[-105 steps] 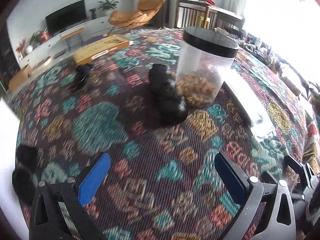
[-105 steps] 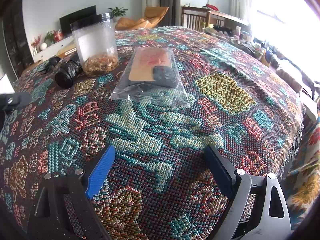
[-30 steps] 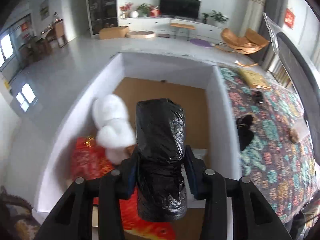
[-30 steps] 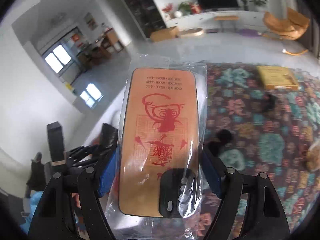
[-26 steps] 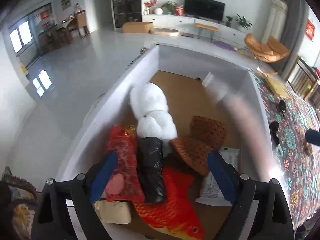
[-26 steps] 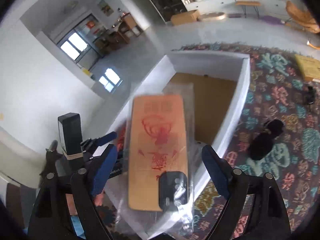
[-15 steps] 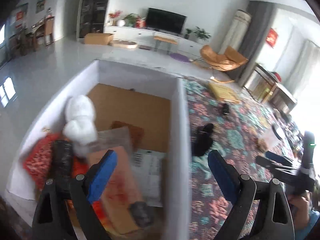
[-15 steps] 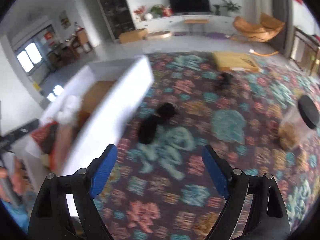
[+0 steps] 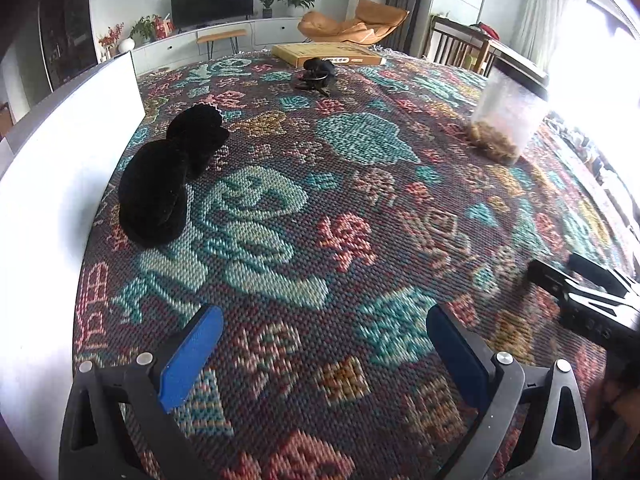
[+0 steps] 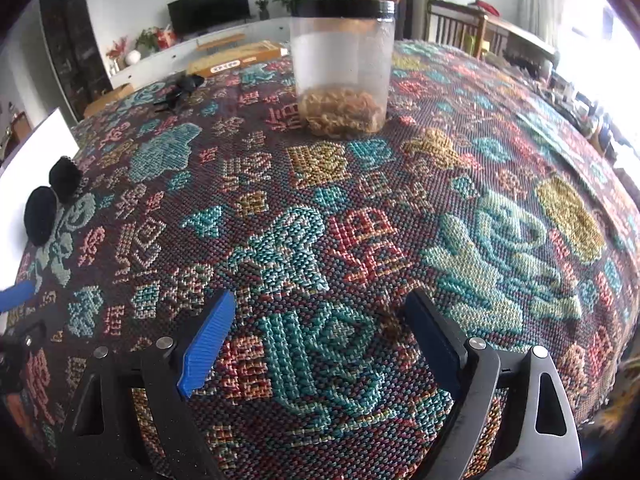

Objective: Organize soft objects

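Note:
A pair of black fuzzy soft things (image 9: 168, 176) lies on the patterned cloth right beside the white box wall (image 9: 52, 168); they also show at the left of the right wrist view (image 10: 50, 204). A smaller black item (image 9: 318, 74) lies farther back, also in the right wrist view (image 10: 180, 92). A clear jar with a black lid (image 10: 342, 68) stands ahead of my right gripper and at the far right of the left wrist view (image 9: 508, 120). My left gripper (image 9: 320, 348) is open and empty above the cloth. My right gripper (image 10: 320, 332) is open and empty.
A flat yellow carton (image 9: 328, 54) lies at the far edge of the cloth. The right gripper's body (image 9: 588, 308) shows at the right of the left wrist view. The white box wall (image 10: 28, 164) runs along the left side. Chairs and a TV stand lie beyond.
Both grippers let their items go into the white box and swung back over the cloth. The black bag and the packaged board are out of view now. Both grippers are open.

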`<move>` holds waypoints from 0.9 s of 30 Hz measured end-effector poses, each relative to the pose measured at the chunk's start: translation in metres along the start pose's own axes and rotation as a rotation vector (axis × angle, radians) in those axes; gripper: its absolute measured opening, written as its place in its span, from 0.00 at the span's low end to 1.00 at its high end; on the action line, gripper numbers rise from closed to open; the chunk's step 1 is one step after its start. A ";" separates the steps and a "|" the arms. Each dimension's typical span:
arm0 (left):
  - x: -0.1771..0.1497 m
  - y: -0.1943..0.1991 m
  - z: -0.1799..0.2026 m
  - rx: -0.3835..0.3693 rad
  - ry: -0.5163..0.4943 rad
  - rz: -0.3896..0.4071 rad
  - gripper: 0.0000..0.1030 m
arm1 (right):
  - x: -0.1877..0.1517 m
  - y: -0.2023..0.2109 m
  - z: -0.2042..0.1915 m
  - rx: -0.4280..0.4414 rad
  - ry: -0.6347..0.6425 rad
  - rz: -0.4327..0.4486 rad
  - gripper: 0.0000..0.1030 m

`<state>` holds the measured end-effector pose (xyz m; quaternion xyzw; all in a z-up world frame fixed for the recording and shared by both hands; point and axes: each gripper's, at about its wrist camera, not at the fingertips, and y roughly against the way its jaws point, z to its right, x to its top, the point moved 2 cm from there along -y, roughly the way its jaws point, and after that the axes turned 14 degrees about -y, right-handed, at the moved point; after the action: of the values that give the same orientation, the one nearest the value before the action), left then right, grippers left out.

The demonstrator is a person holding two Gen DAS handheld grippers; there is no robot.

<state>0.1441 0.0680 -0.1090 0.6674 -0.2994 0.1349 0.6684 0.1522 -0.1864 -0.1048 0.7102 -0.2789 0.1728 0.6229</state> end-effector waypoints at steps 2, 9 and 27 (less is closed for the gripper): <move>0.001 -0.009 -0.001 0.042 -0.024 0.004 0.99 | 0.000 0.000 0.001 0.003 -0.005 0.006 0.89; -0.001 -0.012 0.000 0.054 -0.037 0.005 1.00 | -0.001 0.001 0.002 -0.004 -0.007 0.019 0.90; 0.000 -0.013 0.000 0.055 -0.034 0.005 1.00 | -0.003 0.002 0.001 -0.015 -0.002 0.005 0.91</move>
<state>0.1514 0.0676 -0.1192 0.6871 -0.3085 0.1332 0.6442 0.1484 -0.1868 -0.1057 0.7050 -0.2824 0.1717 0.6275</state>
